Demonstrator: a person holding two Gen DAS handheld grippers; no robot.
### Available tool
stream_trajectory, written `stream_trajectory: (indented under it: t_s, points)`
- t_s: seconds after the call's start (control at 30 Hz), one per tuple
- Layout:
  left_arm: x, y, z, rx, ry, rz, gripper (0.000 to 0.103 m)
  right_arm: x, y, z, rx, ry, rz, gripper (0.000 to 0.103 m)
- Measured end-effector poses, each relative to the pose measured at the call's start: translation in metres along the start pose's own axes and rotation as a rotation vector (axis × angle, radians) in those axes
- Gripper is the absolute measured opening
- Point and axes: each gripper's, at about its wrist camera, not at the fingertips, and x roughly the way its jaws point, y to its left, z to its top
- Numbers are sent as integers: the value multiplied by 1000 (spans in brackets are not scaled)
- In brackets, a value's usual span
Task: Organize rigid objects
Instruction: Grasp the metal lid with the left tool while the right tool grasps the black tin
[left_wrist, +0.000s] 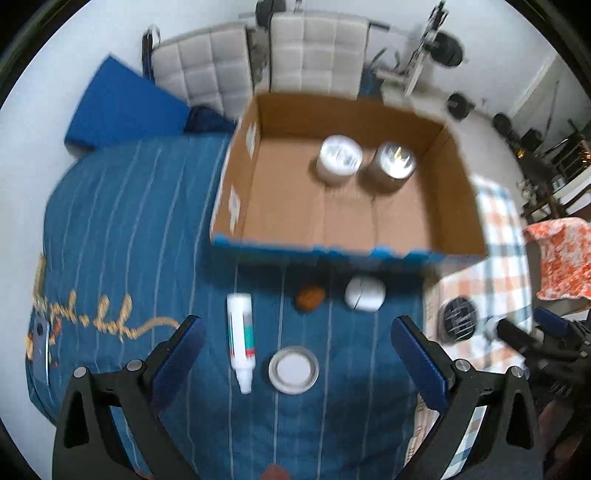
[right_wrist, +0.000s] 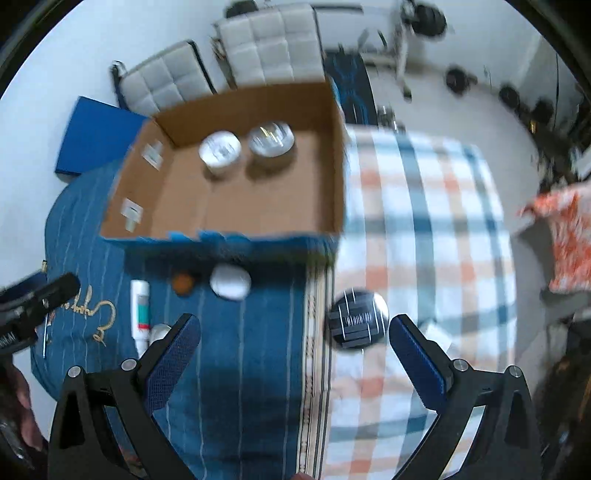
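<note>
A cardboard box stands on the blue striped cloth with a white jar and a silver-lidded jar upright inside. In front of it lie a white tube, a small brown object, a white round container, a round lid and a black round object. My left gripper is open above the lid. My right gripper is open and empty, near the black object.
A checked cloth lies right of the blue one. Two grey padded chairs stand behind the box. A blue pad lies at the far left. An orange patterned cloth is at the right. Gym equipment stands at the back.
</note>
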Motion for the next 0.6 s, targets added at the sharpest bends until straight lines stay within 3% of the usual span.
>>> stream_trajectory:
  t_s: [0.23, 0.37, 0.53, 0.6]
  points:
    - [90, 2, -37, -38, 202, 37, 103, 68, -41, -6, 67, 117, -65, 103]
    - [128, 2, -57, -48, 304, 22, 103, 111, -56, -5, 89, 183, -83, 102]
    - [163, -4, -74, -41, 381, 8, 103, 162, -67, -9, 126, 263, -92, 87]
    - [174, -8, -78, -28, 403, 18, 96, 176, -70, -11, 143, 294, -92, 78]
